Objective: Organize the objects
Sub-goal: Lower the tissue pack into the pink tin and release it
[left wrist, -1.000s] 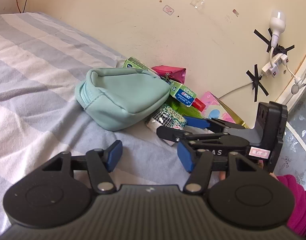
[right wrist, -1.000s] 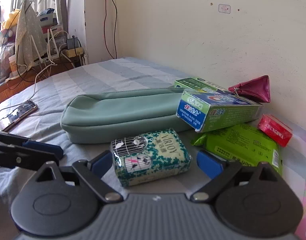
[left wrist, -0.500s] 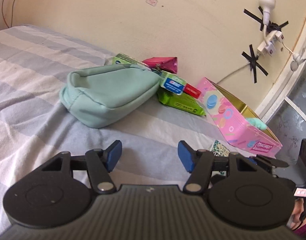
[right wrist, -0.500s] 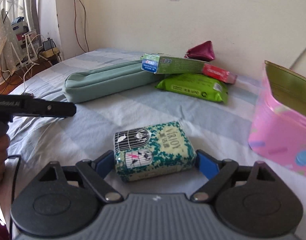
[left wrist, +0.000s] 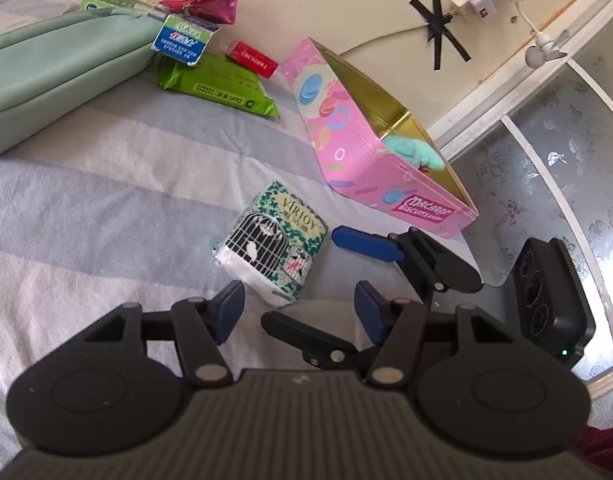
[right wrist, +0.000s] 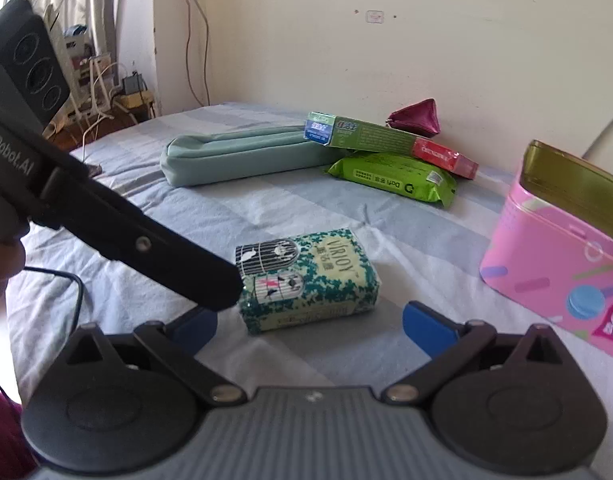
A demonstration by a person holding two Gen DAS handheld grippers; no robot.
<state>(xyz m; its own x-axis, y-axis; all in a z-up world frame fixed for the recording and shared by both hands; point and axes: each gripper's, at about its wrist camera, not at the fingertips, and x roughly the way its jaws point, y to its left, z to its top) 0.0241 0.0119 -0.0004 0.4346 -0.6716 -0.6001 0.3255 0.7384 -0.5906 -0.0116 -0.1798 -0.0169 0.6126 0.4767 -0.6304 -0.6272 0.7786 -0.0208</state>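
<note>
A green-and-white VIRIOY tissue pack (right wrist: 306, 280) (left wrist: 270, 240) lies flat on the striped bed. My right gripper (right wrist: 310, 326) is open around its near end; the jaws are still opening and neither blue pad touches the pack. My left gripper (left wrist: 298, 314) hovers just short of the pack's near corner, its jaws closing a little with nothing between them. One of its black fingers (right wrist: 166, 256) crosses the right wrist view and touches or covers the pack's left end. An open pink biscuit tin (left wrist: 386, 160) (right wrist: 554, 264) stands to the right with a mint item (left wrist: 414, 152) inside.
Against the wall lie a mint pouch (right wrist: 242, 152), a toothpaste box (right wrist: 358, 132), a green wipes pack (right wrist: 394, 178), a red box (right wrist: 446, 156) and a magenta coin purse (right wrist: 416, 118). A glass door (left wrist: 546, 160) borders the bed on the right. Cables and clutter (right wrist: 106, 80) sit beyond the far left.
The right gripper carried the tissue pack from beside the pouch to near the pink tin, set it down and spread its jaws off it. The left gripper swung right toward the pack.
</note>
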